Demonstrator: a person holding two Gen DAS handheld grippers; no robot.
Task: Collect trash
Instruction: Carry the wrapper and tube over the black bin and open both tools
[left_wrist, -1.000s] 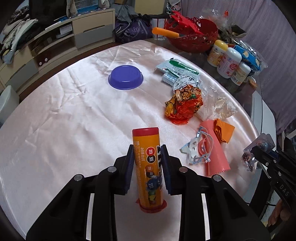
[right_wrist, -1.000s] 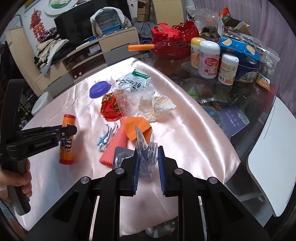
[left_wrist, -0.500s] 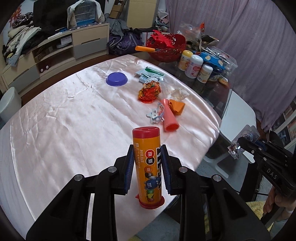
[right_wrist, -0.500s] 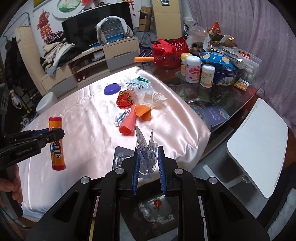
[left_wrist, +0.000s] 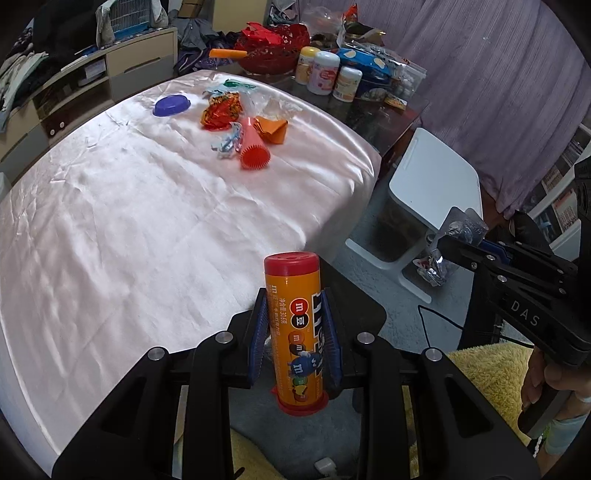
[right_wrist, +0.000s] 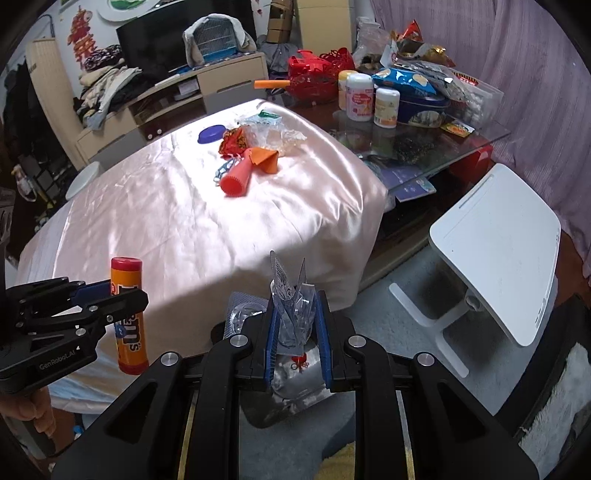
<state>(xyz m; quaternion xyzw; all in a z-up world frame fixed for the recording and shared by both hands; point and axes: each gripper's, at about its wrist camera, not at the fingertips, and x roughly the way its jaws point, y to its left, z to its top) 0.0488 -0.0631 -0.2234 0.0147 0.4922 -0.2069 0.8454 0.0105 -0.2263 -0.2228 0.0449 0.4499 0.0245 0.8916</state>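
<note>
Clamped upright between the blue pads of the left gripper (left_wrist: 295, 341) is an orange candy tube (left_wrist: 295, 332) with a red cap, held beyond the edge of the pink tablecloth (left_wrist: 147, 206). Crumpled clear plastic packaging (right_wrist: 293, 314) is pinched by the right gripper (right_wrist: 295, 341). Further wrappers (left_wrist: 221, 110) are seen at 11 o'clock on the cloth, beside a purple lid (left_wrist: 171, 105).

"m" logos on candy tube (left_wrist: 295, 332) between left gripper (left_wrist: 295, 334) pads. "DAS" on right gripper (left_wrist: 448, 245) body; "GenRobot.AI" on left gripper's side.
</note>
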